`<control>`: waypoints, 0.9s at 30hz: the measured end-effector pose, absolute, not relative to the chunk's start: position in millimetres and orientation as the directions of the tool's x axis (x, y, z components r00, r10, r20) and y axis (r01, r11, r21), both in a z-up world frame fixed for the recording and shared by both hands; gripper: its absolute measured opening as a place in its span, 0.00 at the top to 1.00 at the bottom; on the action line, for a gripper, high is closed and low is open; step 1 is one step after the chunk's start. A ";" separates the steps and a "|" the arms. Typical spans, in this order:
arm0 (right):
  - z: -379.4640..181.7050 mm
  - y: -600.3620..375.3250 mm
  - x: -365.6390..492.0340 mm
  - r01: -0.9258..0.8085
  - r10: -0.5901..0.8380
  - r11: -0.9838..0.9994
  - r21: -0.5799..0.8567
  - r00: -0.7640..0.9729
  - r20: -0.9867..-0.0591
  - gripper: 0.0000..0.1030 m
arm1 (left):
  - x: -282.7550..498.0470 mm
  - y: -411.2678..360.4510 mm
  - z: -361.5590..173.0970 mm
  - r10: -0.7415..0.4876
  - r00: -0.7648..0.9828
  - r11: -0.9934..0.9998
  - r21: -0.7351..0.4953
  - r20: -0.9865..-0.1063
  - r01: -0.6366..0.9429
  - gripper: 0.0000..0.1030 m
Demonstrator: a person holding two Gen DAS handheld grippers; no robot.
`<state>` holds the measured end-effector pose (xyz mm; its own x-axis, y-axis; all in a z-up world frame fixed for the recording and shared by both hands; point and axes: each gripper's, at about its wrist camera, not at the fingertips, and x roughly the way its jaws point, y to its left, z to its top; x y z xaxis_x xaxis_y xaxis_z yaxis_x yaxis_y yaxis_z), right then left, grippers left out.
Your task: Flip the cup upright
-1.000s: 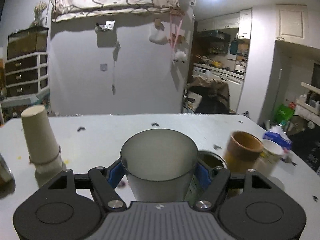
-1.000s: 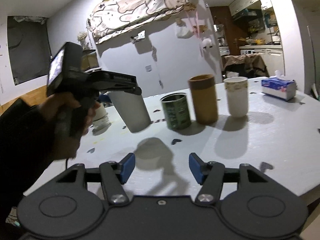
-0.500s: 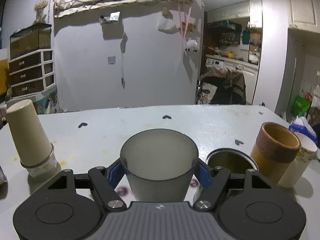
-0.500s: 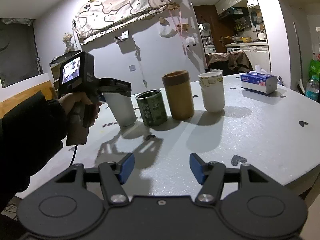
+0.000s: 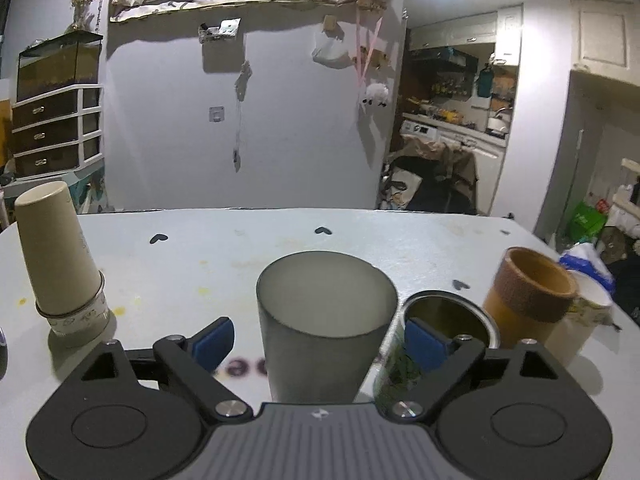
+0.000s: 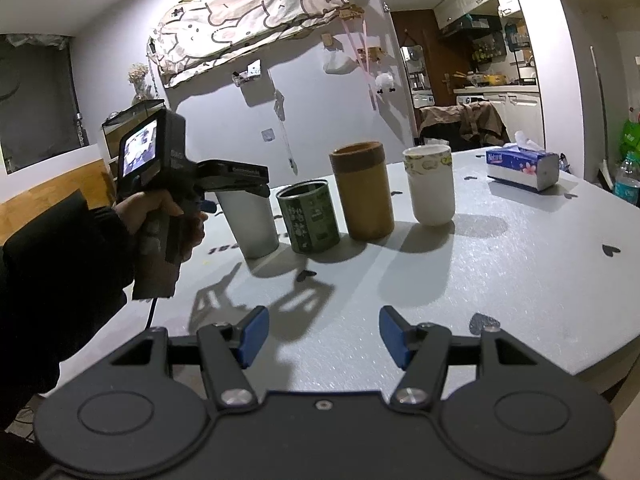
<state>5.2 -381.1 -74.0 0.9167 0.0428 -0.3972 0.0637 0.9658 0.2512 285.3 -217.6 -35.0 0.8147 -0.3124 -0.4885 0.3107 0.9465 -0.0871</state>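
A frosted grey cup stands upright on the white table, mouth up, between the fingers of my left gripper. The blue pads stand apart from the cup's sides, so the gripper is open. The cup also shows in the right wrist view, standing at the left end of a row, with the left gripper around its top. My right gripper is open and empty, low over the table's near side.
Beside the grey cup stand a green tin, a brown cylinder cup and a white paper cup. A tissue box lies far right. An upside-down beige paper cup stands at the left.
The left gripper has opened and let go of the grey cup, which now stands on the table. The right gripper has drawn back a little and stays open.
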 end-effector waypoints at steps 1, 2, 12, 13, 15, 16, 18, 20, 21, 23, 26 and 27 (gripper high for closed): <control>-71.8 -380.6 5.6 0.061 0.043 0.966 0.250 0.919 -0.392 0.40 | 281.3 -214.5 -31.8 -0.324 0.812 0.942 -0.091 -0.485 0.322 0.10; -70.2 -379.8 5.5 0.058 0.043 0.967 0.247 0.922 -0.386 0.40 | 276.1 -211.1 -28.6 -0.334 0.812 0.939 -0.095 -0.479 0.330 0.10; -42.1 -359.5 6.1 0.023 0.038 0.981 0.195 0.952 -0.303 0.38 | 198.2 -164.0 4.5 -0.380 0.821 0.920 -0.079 -0.427 0.384 0.08; -39.5 -357.4 5.9 0.021 0.037 0.982 0.190 0.954 -0.296 0.38 | 190.9 -157.8 7.5 -0.388 0.819 0.917 -0.087 -0.422 0.390 0.08; -33.6 -353.2 5.1 0.016 0.036 0.984 0.180 0.959 -0.282 0.37 | 176.9 -146.1 14.5 -0.398 0.820 0.914 -0.102 -0.411 0.392 0.07; -31.1 -351.1 4.5 0.015 0.034 0.985 0.174 0.961 -0.276 0.36 | 170.7 -141.7 17.1 -0.398 0.822 0.914 -0.101 -0.406 0.393 0.06; -26.5 -347.1 3.3 0.013 0.030 0.987 0.160 0.964 -0.264 0.36 | 154.9 -132.4 21.2 -0.394 0.835 0.916 -0.085 -0.384 0.393 0.03; -22.2 -343.4 1.6 0.013 0.024 0.989 0.145 0.967 -0.254 0.34 | 140.7 -124.2 24.1 -0.393 0.848 0.916 -0.066 -0.357 0.397 0.03; -20.2 -341.1 0.8 0.013 0.021 0.991 0.137 0.968 -0.250 0.33 | 133.0 -120.2 25.3 -0.387 0.855 0.918 -0.056 -0.346 0.393 0.02; -17.7 -337.3 -1.0 0.015 0.015 0.992 0.123 0.970 -0.242 0.29 | 118.7 -113.3 26.3 -0.382 0.864 0.920 -0.043 -0.328 0.391 0.00; -14.4 -332.2 -4.4 0.024 0.001 0.994 0.104 0.972 -0.236 0.22 | 97.7 -106.3 27.4 -0.380 0.874 0.919 -0.022 -0.302 0.393 0.00; -13.5 -330.5 -5.9 0.027 -0.004 0.995 0.095 0.973 -0.233 0.20 | 90.8 -105.6 26.2 -0.379 0.877 0.919 -0.011 -0.296 0.393 0.00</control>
<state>-5.9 -330.5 -13.5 0.9725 -0.0043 -0.2328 0.0271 0.9951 0.0947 90.8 -105.6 26.2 0.8768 -0.3788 -0.2962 0.3934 0.9193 -0.0111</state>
